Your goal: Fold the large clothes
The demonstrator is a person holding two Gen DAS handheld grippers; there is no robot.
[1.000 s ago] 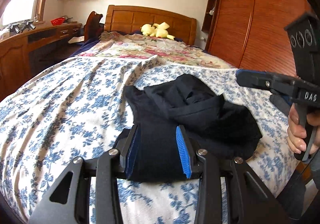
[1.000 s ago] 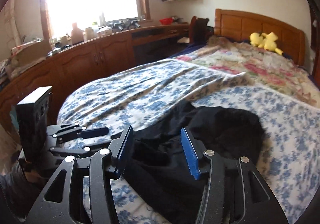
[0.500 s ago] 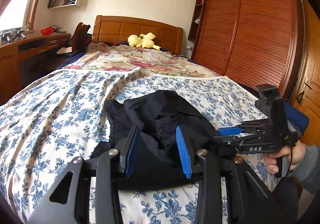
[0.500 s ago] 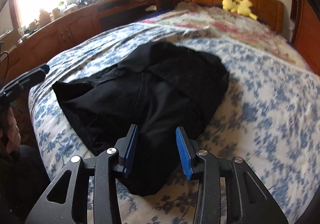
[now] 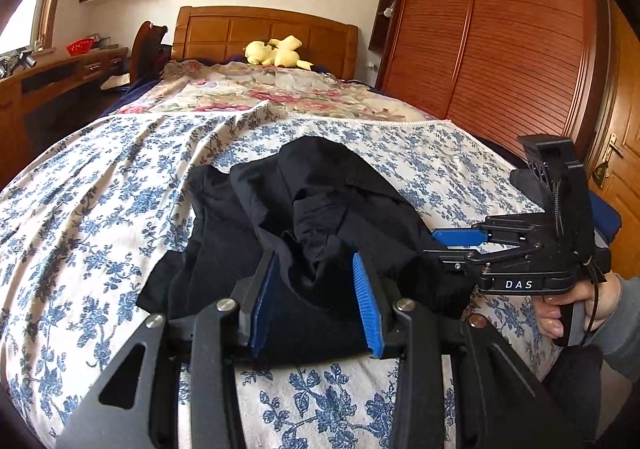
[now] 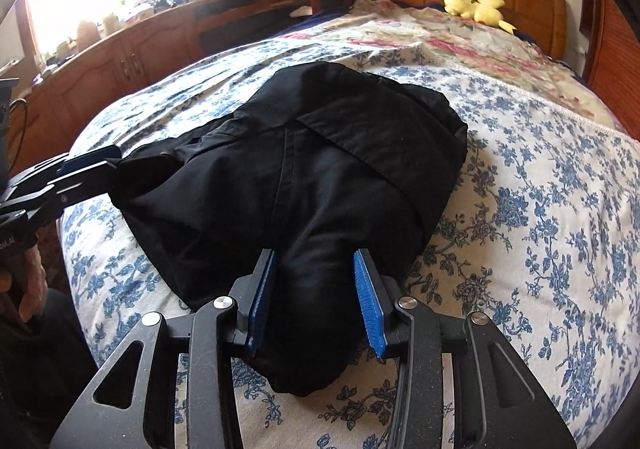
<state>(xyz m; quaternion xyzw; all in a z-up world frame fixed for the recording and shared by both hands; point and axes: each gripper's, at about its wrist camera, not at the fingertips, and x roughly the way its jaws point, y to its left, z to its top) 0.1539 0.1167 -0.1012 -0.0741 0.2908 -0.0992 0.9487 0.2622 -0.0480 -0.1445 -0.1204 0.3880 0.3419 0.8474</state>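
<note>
Left wrist view: the left gripper (image 5: pixel 316 305) sits low centre, jaws part-open with a bunched edge of the black garment (image 5: pixel 312 209) filling the gap and touching both pads, as a second ago. The garment lies in a heap mid-frame on the blue-flowered bed (image 5: pixel 100 217). The right gripper (image 5: pixel 448 245) is now at the heap's right edge; a second ago it hung at upper right, clear of the cloth.

Right wrist view: the right gripper (image 6: pixel 316 297) has just been closing its jaws, and a thick fold now sits between them; whether the pads pinch it I cannot tell. Earlier this view looked across the room from higher. Both ends look ready for spreading.
</note>
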